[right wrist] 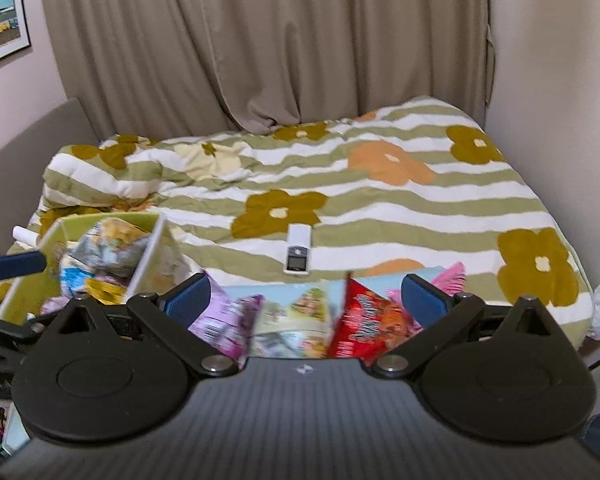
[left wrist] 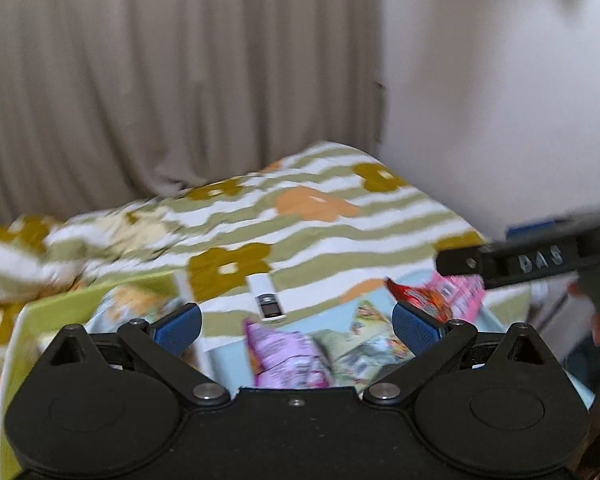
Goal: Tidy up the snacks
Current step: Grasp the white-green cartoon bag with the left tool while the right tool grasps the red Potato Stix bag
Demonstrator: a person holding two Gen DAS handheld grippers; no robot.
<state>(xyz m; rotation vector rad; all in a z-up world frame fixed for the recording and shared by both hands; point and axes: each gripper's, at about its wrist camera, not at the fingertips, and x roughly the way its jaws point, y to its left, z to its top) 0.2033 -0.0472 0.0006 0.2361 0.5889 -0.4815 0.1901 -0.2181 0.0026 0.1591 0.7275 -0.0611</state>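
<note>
A light blue box (right wrist: 428, 272) at the bed's near edge holds a purple snack bag (right wrist: 224, 324), a pale green bag (right wrist: 296, 316), a red bag (right wrist: 360, 316) and a pink bag (right wrist: 452, 276). A green box (right wrist: 56, 232) to its left is full of several snack bags (right wrist: 100, 256). My right gripper (right wrist: 304, 296) is open and empty above the blue box. My left gripper (left wrist: 296, 324) is open and empty, between the green box (left wrist: 48, 308) and the blue box (left wrist: 420, 276), over the purple bag (left wrist: 284, 356). The red bag (left wrist: 420, 296) shows by its right finger.
A white remote (right wrist: 298, 250) lies on the striped flowered duvet (right wrist: 380, 208) beyond the boxes; it also shows in the left wrist view (left wrist: 266, 300). Beige curtains (right wrist: 260, 40) hang behind the bed. A wall (right wrist: 560, 80) stands on the right. A framed picture (right wrist: 0, 16) hangs at left.
</note>
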